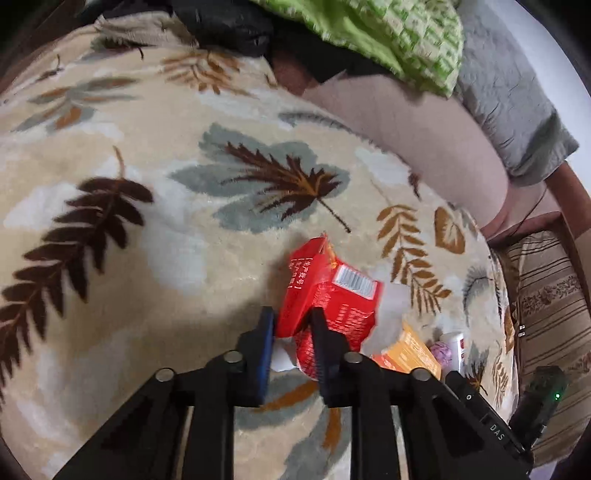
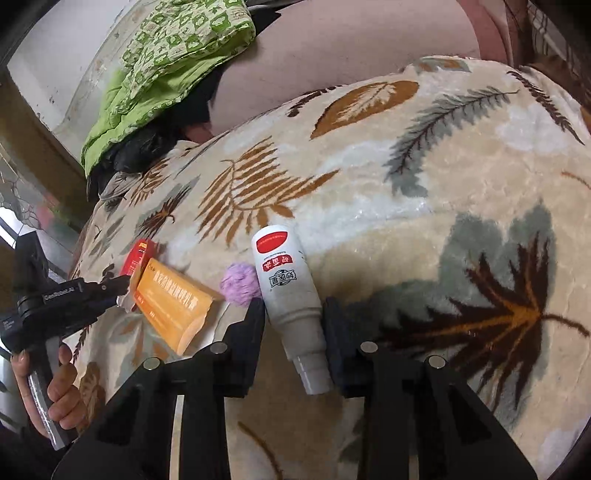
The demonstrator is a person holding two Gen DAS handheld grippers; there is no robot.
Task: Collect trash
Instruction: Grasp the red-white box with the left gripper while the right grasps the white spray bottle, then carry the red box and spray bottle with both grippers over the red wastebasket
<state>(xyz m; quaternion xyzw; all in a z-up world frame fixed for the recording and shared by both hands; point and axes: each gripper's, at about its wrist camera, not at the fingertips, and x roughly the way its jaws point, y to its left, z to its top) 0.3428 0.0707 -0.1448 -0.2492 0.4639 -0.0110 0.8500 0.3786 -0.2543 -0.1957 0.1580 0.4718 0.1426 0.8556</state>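
In the left wrist view my left gripper (image 1: 291,317) is shut on a crumpled red packet (image 1: 328,291), held above the leaf-patterned blanket (image 1: 147,221). An orange box (image 1: 410,350), a purple fluffy ball (image 1: 441,350) and a white bottle (image 1: 456,343) lie at the lower right. In the right wrist view my right gripper (image 2: 293,310) is open around the white bottle (image 2: 288,291), which lies on the blanket (image 2: 443,184) between the fingers. The orange box (image 2: 170,302) and purple ball (image 2: 240,284) lie to its left. The left gripper (image 2: 114,288) holds the red packet (image 2: 138,256) there.
A green patterned cloth (image 1: 388,33) and dark clothing (image 1: 229,26) lie at the blanket's far end beside a pink cushion (image 1: 406,129). A striped brown fabric (image 1: 546,314) is at the right. The hand on the left gripper's handle (image 2: 62,391) is at the lower left.
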